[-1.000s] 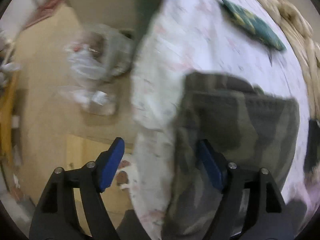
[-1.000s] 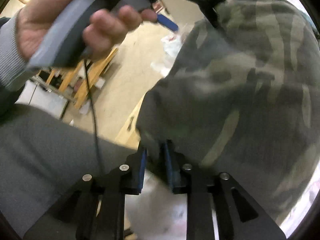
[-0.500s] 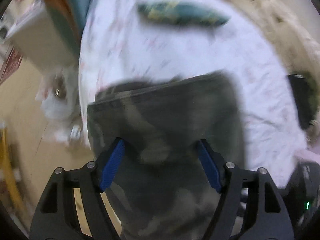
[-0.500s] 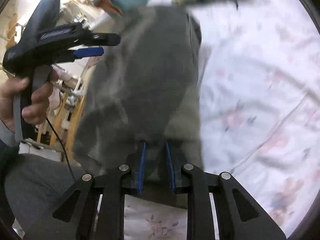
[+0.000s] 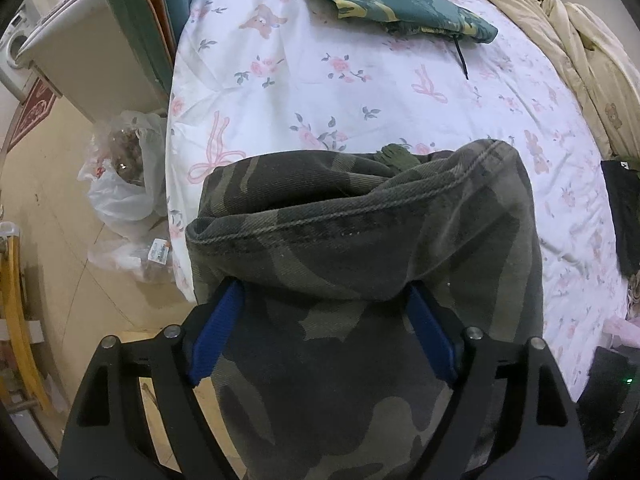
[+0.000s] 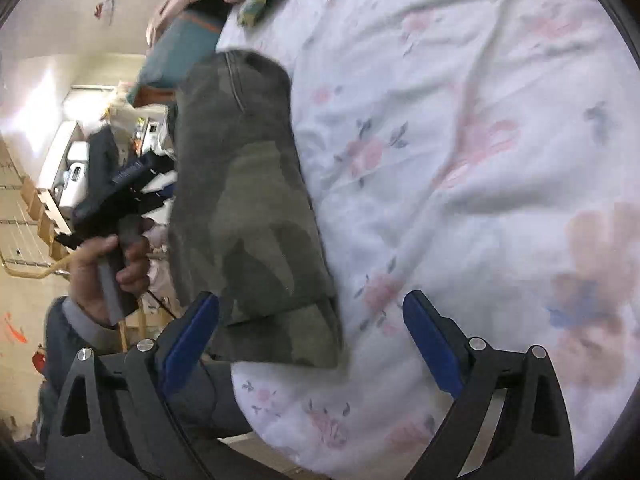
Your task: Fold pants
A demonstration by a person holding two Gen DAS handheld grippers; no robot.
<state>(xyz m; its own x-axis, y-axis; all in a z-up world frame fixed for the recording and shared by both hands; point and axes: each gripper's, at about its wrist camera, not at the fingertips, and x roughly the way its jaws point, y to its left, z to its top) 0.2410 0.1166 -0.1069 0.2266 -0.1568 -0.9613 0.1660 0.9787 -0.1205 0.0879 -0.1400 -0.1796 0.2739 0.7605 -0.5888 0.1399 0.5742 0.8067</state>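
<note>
The camouflage pants lie folded along the edge of a bed dressed in a white floral sheet, beside a tan floor holding a plastic bag. The left claw gapes wide over the fabric, gripping nothing; the right claw is spread wide, empty, just beside the pants' corner.

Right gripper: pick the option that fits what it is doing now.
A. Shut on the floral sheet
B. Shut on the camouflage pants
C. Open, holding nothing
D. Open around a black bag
C: the right gripper has its blue pads spread wide, with the camouflage pants lying loose on the floral sheet between and beyond them, not pinched.
</note>
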